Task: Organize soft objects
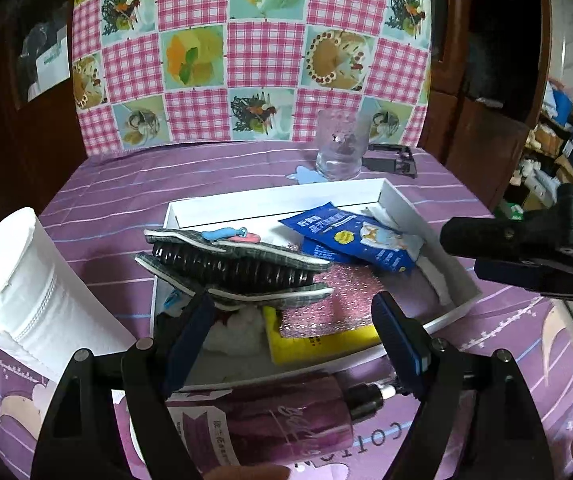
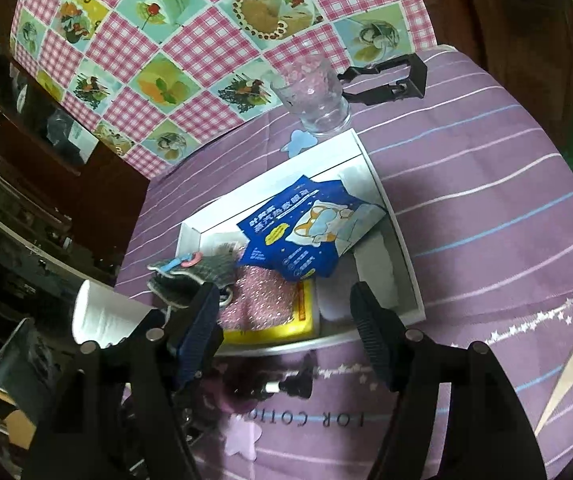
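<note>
Soft things lie piled in the white box [image 1: 390, 196] for sorting; both hand-held grippers, left [image 1: 298, 336] and right [image 2: 282, 332], hover open-jawed and empty.

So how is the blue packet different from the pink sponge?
The blue packet is glossy, printed with writing and a cartoon animal; the pink sponge is plain and sparkly. The packet lies tilted on top, overlapping the sponge; the sponge lies flat underneath. Both are in the white tray.
</note>
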### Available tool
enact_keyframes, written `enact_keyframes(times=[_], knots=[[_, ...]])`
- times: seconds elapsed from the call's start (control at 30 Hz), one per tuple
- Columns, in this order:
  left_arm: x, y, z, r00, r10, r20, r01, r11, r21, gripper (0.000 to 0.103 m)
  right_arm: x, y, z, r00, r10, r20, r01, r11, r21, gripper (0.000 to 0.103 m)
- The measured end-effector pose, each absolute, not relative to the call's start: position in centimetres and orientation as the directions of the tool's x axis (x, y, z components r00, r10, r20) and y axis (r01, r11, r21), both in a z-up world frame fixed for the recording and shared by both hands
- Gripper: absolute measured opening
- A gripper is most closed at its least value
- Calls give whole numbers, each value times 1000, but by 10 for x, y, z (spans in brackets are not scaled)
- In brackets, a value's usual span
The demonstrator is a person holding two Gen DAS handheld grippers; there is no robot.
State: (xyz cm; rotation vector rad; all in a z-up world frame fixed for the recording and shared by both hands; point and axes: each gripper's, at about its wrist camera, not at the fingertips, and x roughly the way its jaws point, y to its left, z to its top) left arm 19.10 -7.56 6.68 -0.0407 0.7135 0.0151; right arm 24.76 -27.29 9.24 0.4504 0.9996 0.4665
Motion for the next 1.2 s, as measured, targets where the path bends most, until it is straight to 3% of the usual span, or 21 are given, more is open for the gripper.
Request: enact_keyframes(times=[0.13, 0.33, 0.57, 0.9, 1.03, 1.2], knots=[[184, -73, 76, 776, 1, -630, -44, 998, -53, 81, 238, -274, 106, 500, 561, -660, -204, 817, 540, 68], [169, -84, 74, 762, 54, -645, -55, 998, 19, 81, 215, -261, 119, 611, 517, -600, -315, 854, 415, 68], [133, -86, 59, 716, -19, -698, 20, 1000, -6, 81, 187, -251, 97, 586, 447, -675, -334, 893, 302, 68], [68, -79, 21, 650, 11, -760, 44, 998, 52, 81, 131, -263, 47, 551, 326, -768, -322, 932, 166, 68], [45, -67, 24, 701, -5, -713, 18, 1000, 11, 81, 106, -274, 49, 579, 366, -728, -330, 922, 201, 68], [27, -60, 36, 807, 64, -587, -58, 998, 29, 81, 75, -279, 66, 717, 400, -571, -349, 915, 202, 68]])
